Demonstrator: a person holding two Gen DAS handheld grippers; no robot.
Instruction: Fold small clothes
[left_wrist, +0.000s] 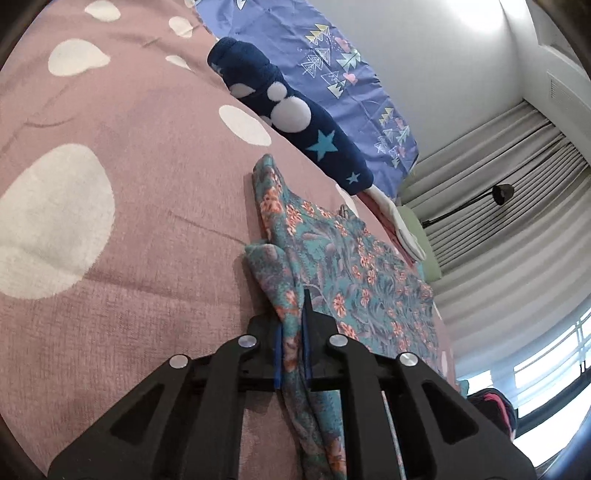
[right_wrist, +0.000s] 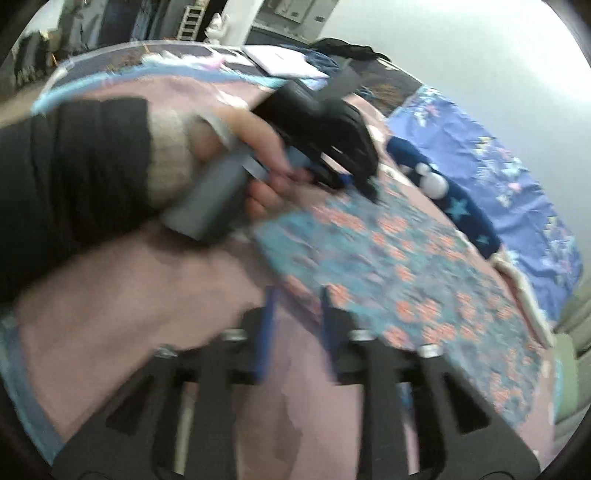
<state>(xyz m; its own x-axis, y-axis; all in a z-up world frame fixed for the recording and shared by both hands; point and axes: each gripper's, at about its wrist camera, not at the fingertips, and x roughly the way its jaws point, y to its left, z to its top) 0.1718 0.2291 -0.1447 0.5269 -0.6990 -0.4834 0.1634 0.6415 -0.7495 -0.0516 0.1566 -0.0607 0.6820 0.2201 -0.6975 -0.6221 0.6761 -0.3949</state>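
Observation:
A teal floral garment lies flat on the mauve spotted bedspread. My left gripper is shut on a bunched edge of it, and the cloth runs between the blue pads down toward the camera. In the blurred right wrist view the same floral garment spreads to the right, with the left gripper pinching its far corner in a person's hand. My right gripper stands open at the near corner. Its blue fingers are apart, and the cloth's edge sits at their tips without being pressed.
A navy fleece piece with stars and white circles lies beyond the floral garment, beside a violet printed sheet. A white and pink garment sits at the bed's far edge. Curtains and a black lamp stand behind.

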